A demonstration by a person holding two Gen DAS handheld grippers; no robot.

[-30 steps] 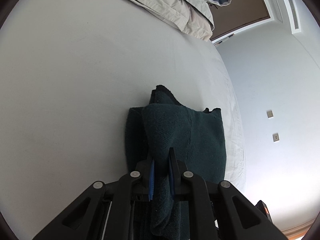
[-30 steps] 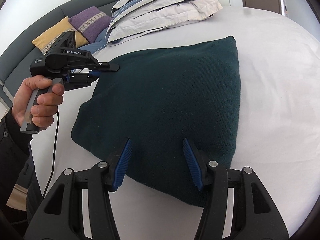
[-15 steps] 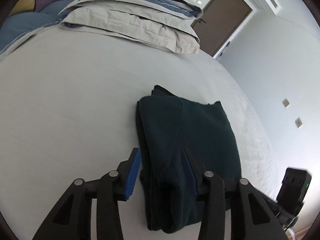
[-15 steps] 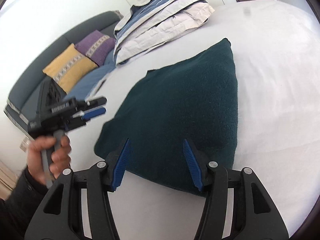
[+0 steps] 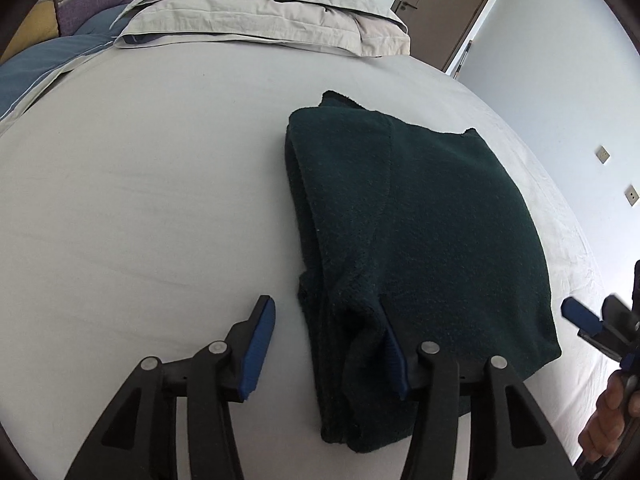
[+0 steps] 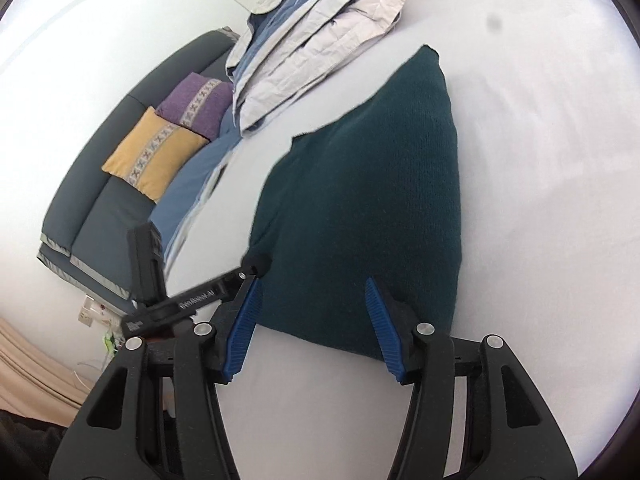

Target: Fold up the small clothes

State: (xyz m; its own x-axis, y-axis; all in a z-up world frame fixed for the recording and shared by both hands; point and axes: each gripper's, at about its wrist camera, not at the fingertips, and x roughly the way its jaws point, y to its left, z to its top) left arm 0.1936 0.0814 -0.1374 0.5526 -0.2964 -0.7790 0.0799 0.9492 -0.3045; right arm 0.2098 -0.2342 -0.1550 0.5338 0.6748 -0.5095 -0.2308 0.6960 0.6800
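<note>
Dark green knit garment (image 5: 420, 232), folded thick, lies on the smooth white bed (image 5: 140, 200). Left gripper (image 5: 328, 348) jaws just opened, straddling its near edge; right gripper (image 6: 312, 320) apart, empty.

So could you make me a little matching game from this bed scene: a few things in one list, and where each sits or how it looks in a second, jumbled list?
Things:
1. dark green garment
2. stack of pillows
3. purple cushion
4. left gripper

Descriptions:
A. on the grey sofa, next to a yellow cushion
B. jaws apart, over the near edge of the cloth
C. folded, lying on the white sheet
D. piled at the far end of the bed

Pairs: 1-C, 2-D, 3-A, 4-B
</note>
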